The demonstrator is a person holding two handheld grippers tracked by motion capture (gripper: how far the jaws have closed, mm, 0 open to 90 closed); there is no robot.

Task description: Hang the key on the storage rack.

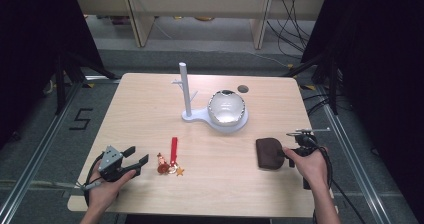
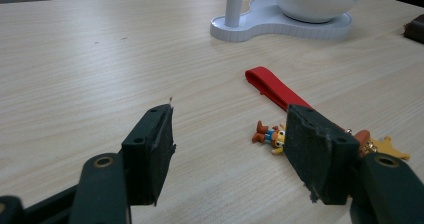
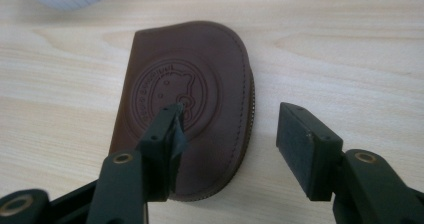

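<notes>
A keychain with a red strap (image 1: pixel 174 148) (image 2: pixel 272 88), a small toy figure (image 2: pixel 270 135) and a gold star lies on the wooden table (image 1: pixel 150 114) near the front. My left gripper (image 1: pixel 138 155) (image 2: pixel 227 149) stands open just left of it, jaws wide with bare table between them. A brown leather pouch (image 1: pixel 269 152) (image 3: pixel 187 94) with an embossed round emblem lies flat at the front right. My right gripper (image 1: pixel 291 156) (image 3: pixel 230 134) is open right at the pouch's near edge, one jaw over the leather, the other over the table beside it.
A white stand (image 1: pixel 186 91) with an upright post and side pegs shares its base with a round white-and-silver bowl (image 1: pixel 227 107) mid-table. A small dark disc (image 1: pixel 243 89) lies behind it. Shelving legs and cables stand beyond the far edge.
</notes>
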